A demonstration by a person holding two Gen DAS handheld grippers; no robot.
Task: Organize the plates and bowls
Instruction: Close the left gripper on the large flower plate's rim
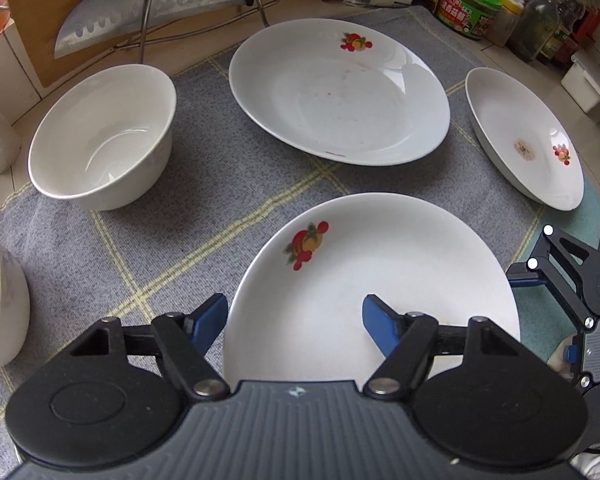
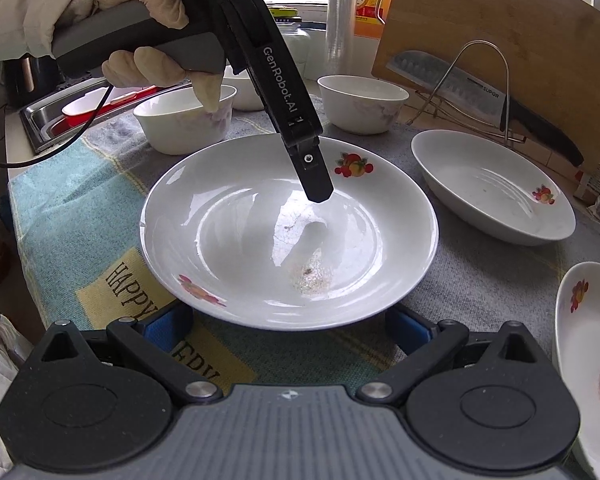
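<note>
Fruit-print plate [image 1: 380, 280]: on grey checked cloth [image 1: 140, 240], six o'clock. Left gripper [image 1: 294, 320] straddles its rim, jaws half-closed, not pressing, likely for lifting. Right gripper [image 2: 292, 326] wide beneath the rim.

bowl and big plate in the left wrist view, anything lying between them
Nothing: only bare grey cloth shows between the bowl and the big plate in the left wrist view.

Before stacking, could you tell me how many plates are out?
3: near plate at the left gripper, far plate by the knife rack, stained plate at right. More may be hidden.
</note>
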